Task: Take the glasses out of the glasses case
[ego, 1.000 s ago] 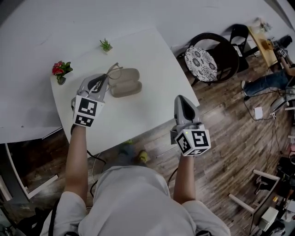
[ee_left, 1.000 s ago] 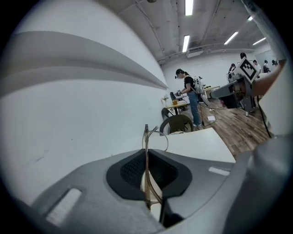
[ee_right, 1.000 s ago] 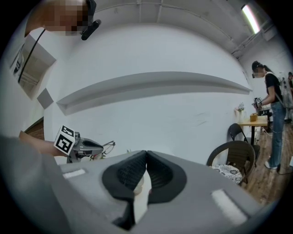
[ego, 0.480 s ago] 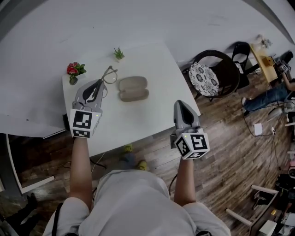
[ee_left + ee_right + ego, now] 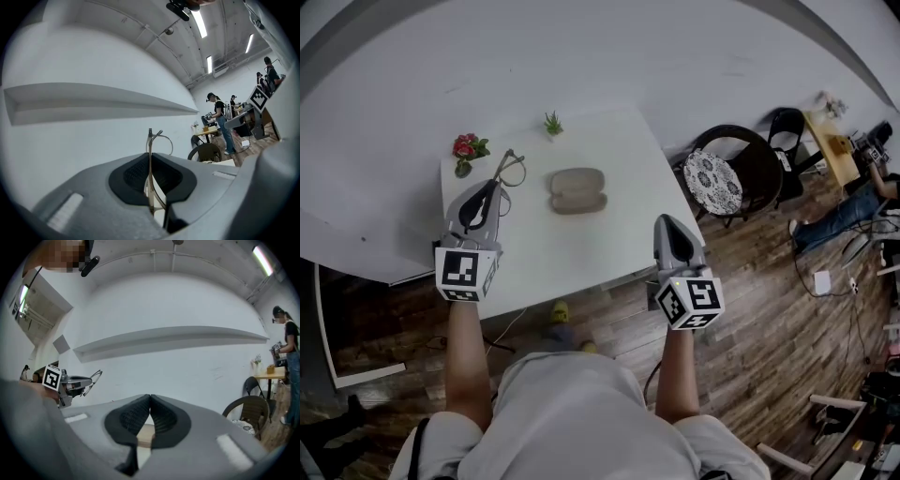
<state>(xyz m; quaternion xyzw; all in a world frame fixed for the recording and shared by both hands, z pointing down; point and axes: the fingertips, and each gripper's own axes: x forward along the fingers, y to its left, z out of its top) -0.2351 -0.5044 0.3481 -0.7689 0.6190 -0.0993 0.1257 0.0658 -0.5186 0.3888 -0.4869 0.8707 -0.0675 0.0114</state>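
Note:
The thin-framed glasses (image 5: 508, 168) are pinched by one temple arm in my left gripper (image 5: 490, 187), which is shut on them and holds them up to the left of the case. In the left gripper view the frame (image 5: 150, 149) stands upright between the closed pads. The tan glasses case (image 5: 577, 190) lies on the white table (image 5: 609, 246) with nothing in it that I can see. My right gripper (image 5: 665, 222) hangs at the table's front right edge, shut and holding nothing; in its own view the pads (image 5: 150, 402) meet, and the left gripper (image 5: 70, 380) shows far left with the glasses (image 5: 95, 376).
A red flower pot (image 5: 466, 150) and a small green plant (image 5: 552, 123) stand along the table's far edge. A black chair with a patterned cushion (image 5: 715, 174) is to the right of the table. Wooden floor lies in front; people stand in the far background.
My left gripper has carried the glasses left and up, away from the case. The right gripper has barely moved. The head view has pulled back.

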